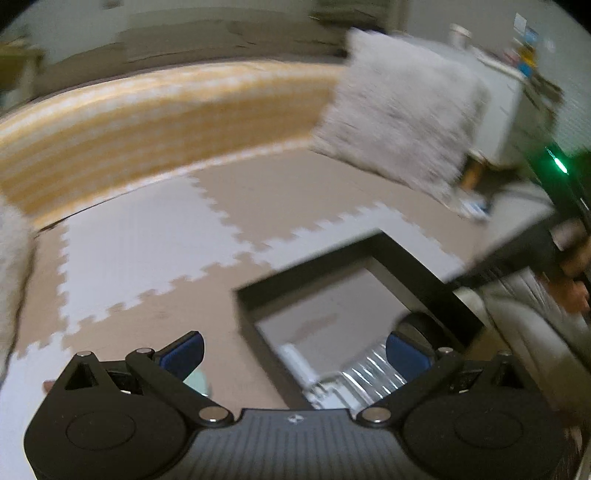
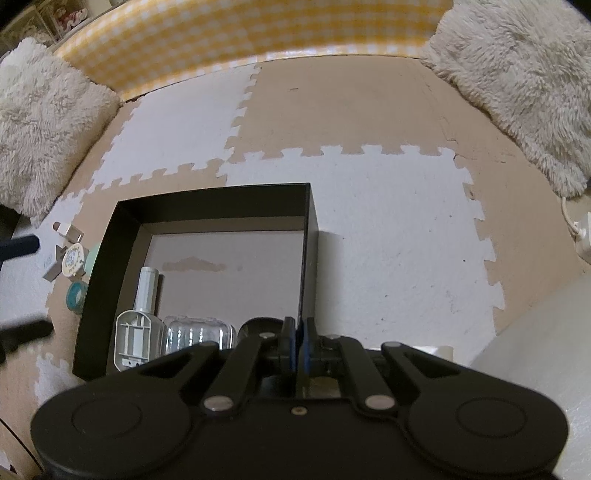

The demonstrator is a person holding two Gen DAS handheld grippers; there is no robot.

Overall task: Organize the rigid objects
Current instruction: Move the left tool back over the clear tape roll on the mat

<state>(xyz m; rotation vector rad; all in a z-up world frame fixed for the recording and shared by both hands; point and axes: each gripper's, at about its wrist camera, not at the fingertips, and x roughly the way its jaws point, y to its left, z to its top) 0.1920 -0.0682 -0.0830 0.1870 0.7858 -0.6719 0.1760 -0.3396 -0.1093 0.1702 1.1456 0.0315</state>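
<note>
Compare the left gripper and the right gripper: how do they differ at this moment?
The left gripper has its jaws spread wide, while the right gripper has its jaws pressed together on the side wall of the black box. The left gripper holds nothing, hanging over the box's corner; the right gripper clamps that wall. The left wrist view is blurred; the right wrist view is sharp. Both grippers are black with blue pads.

My left wrist camera looks forward and down from low over the foam floor mat [image 1: 147,251], sitting just left of the black box [image 1: 417,266] and facing the yellow checked wall [image 1: 147,118]. My right wrist camera sits close behind the same box [image 2: 218,206], looking over its near edge toward that wall [image 2: 258,33]. Both views share the box, mat and wall.
</note>
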